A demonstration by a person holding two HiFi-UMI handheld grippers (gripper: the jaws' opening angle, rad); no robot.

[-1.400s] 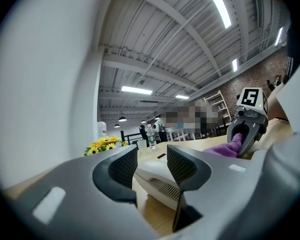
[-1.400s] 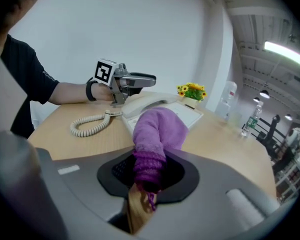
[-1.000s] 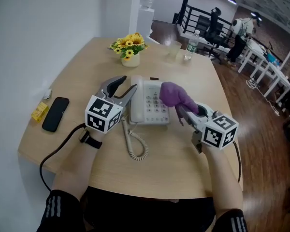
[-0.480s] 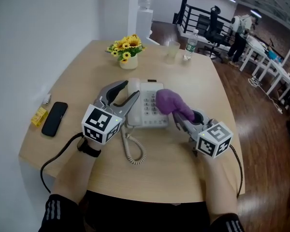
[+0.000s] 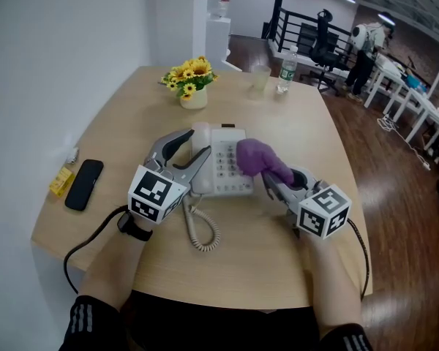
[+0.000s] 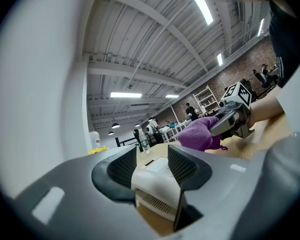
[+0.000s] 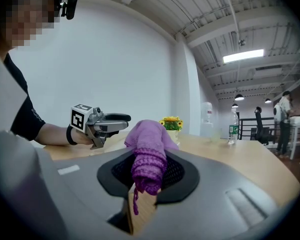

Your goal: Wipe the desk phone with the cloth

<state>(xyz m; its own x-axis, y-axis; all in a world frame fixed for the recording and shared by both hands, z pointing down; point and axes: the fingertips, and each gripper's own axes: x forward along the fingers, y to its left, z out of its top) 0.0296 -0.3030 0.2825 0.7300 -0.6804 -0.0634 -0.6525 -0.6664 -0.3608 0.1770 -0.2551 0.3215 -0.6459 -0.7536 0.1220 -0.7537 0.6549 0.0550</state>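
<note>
At desk (image 5: 278, 247) centre, your left tool (image 5: 192, 143) clamps the phone (image 5: 223, 168), likely light and slick, at its 9 o'clock side. Your right tool (image 5: 274, 181) pinches the soft, limp cloth (image 5: 260, 159) on its 3 o'clock edge.

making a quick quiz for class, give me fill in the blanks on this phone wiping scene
The right gripper is shut on a ____ cloth.
The left gripper grips the ____ desk phone.
The pot behind the phone holds yellow ____.
A ____ mobile lies near the table's left edge.
Missing: purple; white; flowers; black.
</note>
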